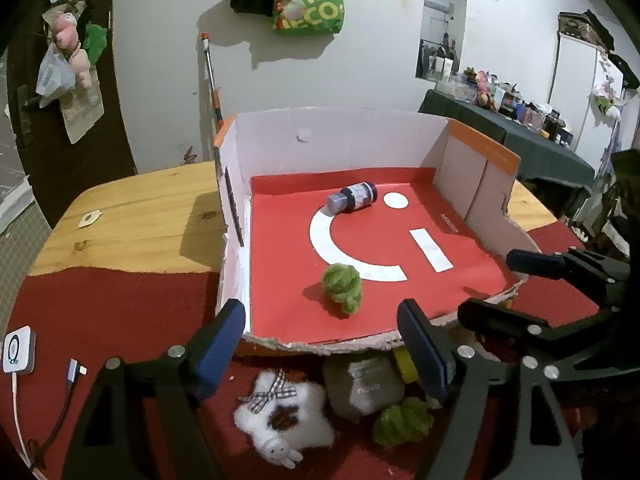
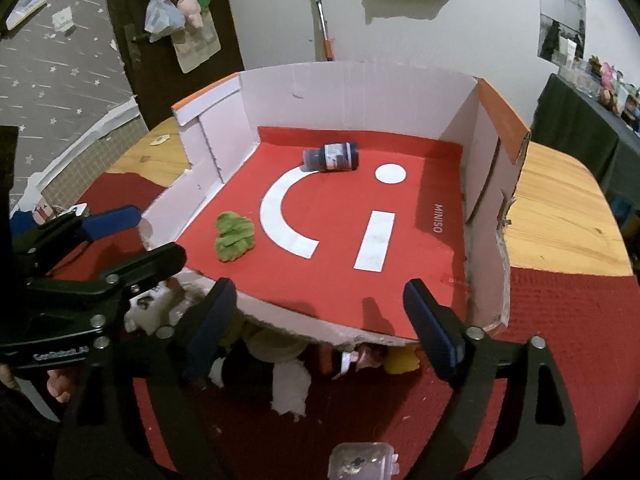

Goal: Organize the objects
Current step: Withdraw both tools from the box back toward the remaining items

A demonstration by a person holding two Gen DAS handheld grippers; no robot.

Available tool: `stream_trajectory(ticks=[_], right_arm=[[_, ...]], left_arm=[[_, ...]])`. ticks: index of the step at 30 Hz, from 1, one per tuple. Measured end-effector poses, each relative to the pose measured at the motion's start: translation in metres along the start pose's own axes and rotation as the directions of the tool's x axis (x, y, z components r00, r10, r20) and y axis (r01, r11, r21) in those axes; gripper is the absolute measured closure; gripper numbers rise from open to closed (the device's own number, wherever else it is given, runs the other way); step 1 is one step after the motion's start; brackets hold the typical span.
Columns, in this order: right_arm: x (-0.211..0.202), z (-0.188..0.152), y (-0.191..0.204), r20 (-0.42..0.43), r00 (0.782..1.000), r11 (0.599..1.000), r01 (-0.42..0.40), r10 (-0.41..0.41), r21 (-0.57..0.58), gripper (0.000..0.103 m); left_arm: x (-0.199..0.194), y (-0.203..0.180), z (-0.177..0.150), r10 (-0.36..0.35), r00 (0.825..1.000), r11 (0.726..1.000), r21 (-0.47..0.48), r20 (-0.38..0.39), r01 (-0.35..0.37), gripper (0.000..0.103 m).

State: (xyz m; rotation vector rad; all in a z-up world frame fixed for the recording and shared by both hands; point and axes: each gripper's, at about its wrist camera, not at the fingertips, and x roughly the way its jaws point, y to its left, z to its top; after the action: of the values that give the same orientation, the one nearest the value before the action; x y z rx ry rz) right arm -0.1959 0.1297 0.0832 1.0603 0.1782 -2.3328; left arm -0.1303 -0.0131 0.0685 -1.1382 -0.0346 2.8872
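A red-floored cardboard box (image 1: pixel 476 160) (image 2: pixel 492 184) holds a dark blue bottle (image 1: pixel 354 197) (image 2: pixel 332 157) lying on its side and a green fuzzy toy (image 1: pixel 343 289) (image 2: pixel 234 235). My left gripper (image 1: pixel 320 344) is open and empty at the box's torn front edge, above a white plush bunny (image 1: pixel 284 416), a grey pouch (image 1: pixel 362 388), a second green toy (image 1: pixel 402 420) and a yellow item (image 1: pixel 404 364). My right gripper (image 2: pixel 320 320) is open and empty at the same front edge. The right gripper shows in the left wrist view (image 1: pixel 532 280); the left shows in the right wrist view (image 2: pixel 132 240).
The box stands on a wooden table (image 1: pixel 132 216) with a red cloth (image 1: pixel 120 312) in front. A white device (image 1: pixel 18 350) and cable (image 1: pixel 76 372) lie at left. A clear small container (image 2: pixel 362 462) sits near the right gripper. Bags hang on the wall (image 1: pixel 308 4).
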Motion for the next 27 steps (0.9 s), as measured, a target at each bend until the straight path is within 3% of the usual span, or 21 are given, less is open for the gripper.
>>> stream_trajectory(ticks=[27], right_arm=[[-0.033,-0.025,0.017,0.051,0.999,1.0,-0.013,0.013,-0.002,0.003]], left_arm=[[-0.027,0.001,-0.023,0.014,0.999,1.0,0.007,0.029,-0.014,0.007]])
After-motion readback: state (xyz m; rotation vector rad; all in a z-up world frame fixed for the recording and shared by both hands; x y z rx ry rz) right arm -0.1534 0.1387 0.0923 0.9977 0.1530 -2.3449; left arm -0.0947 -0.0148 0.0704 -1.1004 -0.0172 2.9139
